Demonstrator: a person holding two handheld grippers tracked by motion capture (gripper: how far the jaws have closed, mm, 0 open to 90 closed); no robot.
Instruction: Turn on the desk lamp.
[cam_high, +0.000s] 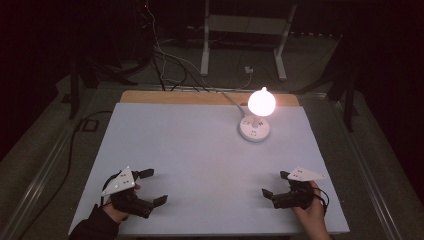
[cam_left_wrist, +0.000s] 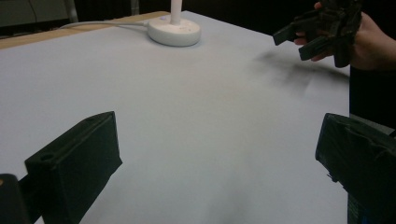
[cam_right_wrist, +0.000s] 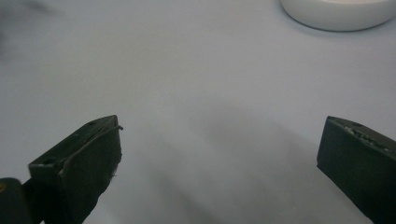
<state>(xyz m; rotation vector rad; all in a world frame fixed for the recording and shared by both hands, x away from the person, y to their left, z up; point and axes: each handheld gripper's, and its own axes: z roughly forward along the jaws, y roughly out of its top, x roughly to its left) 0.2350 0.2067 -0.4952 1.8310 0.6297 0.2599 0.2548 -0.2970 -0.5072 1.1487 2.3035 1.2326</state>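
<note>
A lit lamp with a glowing round bulb (cam_high: 261, 102) stands on a round white base (cam_high: 254, 129) at the table's back right; that base (cam_left_wrist: 174, 31) also sits far ahead in the left gripper view and at the top edge (cam_right_wrist: 340, 13) of the right gripper view. My left gripper (cam_high: 152, 186) rests near the front left of the white table top, jaws wide apart, nothing between them (cam_left_wrist: 217, 154). My right gripper (cam_high: 276, 184) is at the front right, also open and empty (cam_right_wrist: 219, 154). The right gripper (cam_left_wrist: 303, 39) appears in a hand in the left gripper view.
The white table top (cam_high: 200, 165) has a wooden strip (cam_high: 165, 97) along its far edge. A white cable (cam_high: 231, 100) runs from the lamp base off the back. Beyond the table, dark floor with cables and a white stand (cam_high: 245, 30).
</note>
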